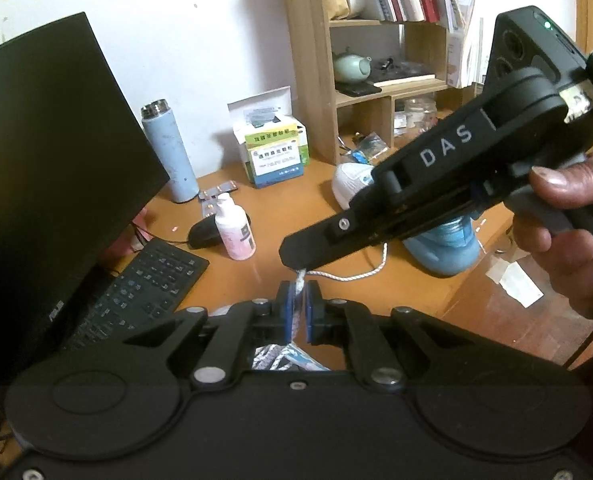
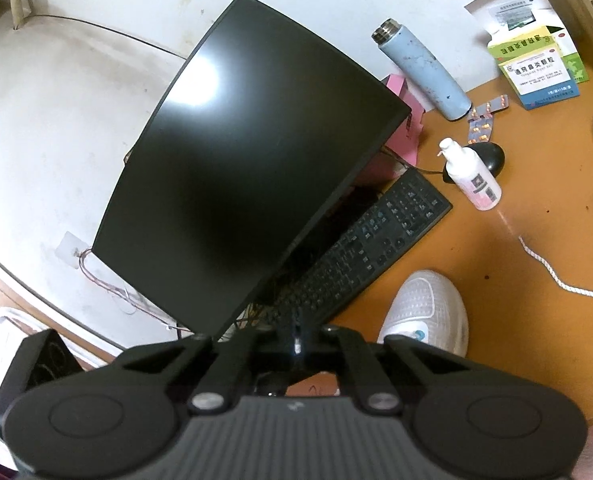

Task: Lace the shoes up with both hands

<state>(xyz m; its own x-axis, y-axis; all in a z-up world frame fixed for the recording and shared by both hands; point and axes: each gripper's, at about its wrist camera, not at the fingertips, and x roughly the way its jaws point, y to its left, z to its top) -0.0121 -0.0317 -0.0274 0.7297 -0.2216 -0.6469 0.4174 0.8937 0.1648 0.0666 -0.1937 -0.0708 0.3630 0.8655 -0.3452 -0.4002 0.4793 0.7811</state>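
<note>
Left hand-held gripper (image 1: 299, 312): nearest item in the left wrist view; blue pads (image 1: 285, 312) pressed together on the white shoelace (image 1: 299, 280), which passes up between them; more lace and a pale shoe part show below the linkage, too hidden to identify further.

Right hand-held gripper (image 1: 292, 256): crosses the left wrist view from the right, tip directly above the pinched lace; fingers drawn together; whether they catch the lace where the tip meets it cannot be told; in its own view the tip sits dark against the monitor with nothing visibly between the fingers. A person's hand (image 1: 568, 224) holds its handle.

Lace run: from the tip it trails loose across the orange surface (image 1: 264, 264) toward a blue shoe (image 1: 448, 252) partly hidden behind the right tool.

White shoes: one toe (image 2: 426, 312) just past the right tool in its own view; another (image 1: 348, 184) farther back by the shelf.

Mid-distance: pink-and-white bottle (image 1: 236, 228), mouse (image 1: 202, 234), keyboard (image 1: 144, 292), monitor (image 1: 56, 168), blister packs, blue flask (image 1: 168, 152), medicine box (image 1: 274, 152).

Far: wooden shelf (image 1: 308, 60) with books and teapot.

Risks, as judgement: both tools meet at one short stretch of lace, so pulling apart could slide it out of the pads; slack lace on the surface could snag the bottle; a hard tug could drag the blue shoe.
</note>
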